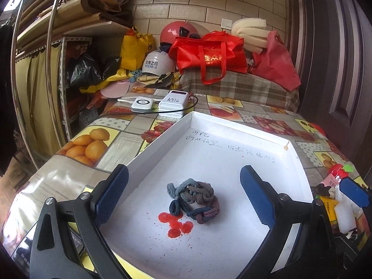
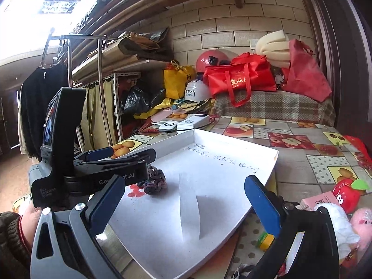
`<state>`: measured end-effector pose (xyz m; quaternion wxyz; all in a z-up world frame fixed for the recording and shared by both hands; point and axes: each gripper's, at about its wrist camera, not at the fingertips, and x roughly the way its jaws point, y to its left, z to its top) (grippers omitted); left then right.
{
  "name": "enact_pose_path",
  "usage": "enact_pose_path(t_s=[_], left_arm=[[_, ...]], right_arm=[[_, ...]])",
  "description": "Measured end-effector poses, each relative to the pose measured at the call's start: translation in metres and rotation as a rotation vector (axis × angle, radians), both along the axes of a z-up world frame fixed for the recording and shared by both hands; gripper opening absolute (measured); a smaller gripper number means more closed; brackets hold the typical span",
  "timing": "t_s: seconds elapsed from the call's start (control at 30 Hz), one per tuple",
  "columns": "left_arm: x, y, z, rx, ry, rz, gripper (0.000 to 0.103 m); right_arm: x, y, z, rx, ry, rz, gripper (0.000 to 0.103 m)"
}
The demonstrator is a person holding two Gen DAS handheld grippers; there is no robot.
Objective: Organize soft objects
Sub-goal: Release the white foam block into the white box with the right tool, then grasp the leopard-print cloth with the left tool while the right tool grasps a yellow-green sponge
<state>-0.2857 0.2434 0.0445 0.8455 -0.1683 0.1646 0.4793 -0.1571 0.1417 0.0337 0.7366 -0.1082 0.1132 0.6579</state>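
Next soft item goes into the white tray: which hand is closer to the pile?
Right. Its open tongs sit beside the plush toys, the white fluffy toy and pink plush, at the white foam tray's right edge. The left tongs hang open over the braided hair ties already inside.

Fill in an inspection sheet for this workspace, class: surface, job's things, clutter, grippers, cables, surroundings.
Surface: table under a fruit-print cloth.
Job's things: braided hair ties heaped inside the white tray, beside a red stain; apple toy, pink plush and white plush outside it, to the right.
Clutter: two power banks behind the tray.
Grippers: left gripper open over the hair ties; right gripper open, nothing between its fingers.
Cables: black cable running from the power banks.
Surroundings: red bag, helmets, brick wall.
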Motion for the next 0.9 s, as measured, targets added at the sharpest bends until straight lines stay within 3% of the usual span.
enact_pose_path(t_s=[0.23,0.5,0.77,0.9], left_arm=[[0.002,-0.024,0.009,0.126,-0.001,-0.036,0.098],[0.008,-0.044,0.01,0.142,-0.013,-0.129,0.098],[0.035,-0.078,0.008,0.088,-0.003,-0.323,0.097],[0.062,-0.099,0.005,-0.002,0.018,-0.525,0.097]], right_arm=[[0.012,-0.013,0.001,0.001,0.052,-0.02,0.103],[0.043,-0.062,0.012,0.083,0.064,-0.125,0.103],[0.072,-0.126,0.02,0.162,-0.063,-0.304,0.103],[0.098,-0.143,0.018,0.11,-0.002,-0.333,0.103]])
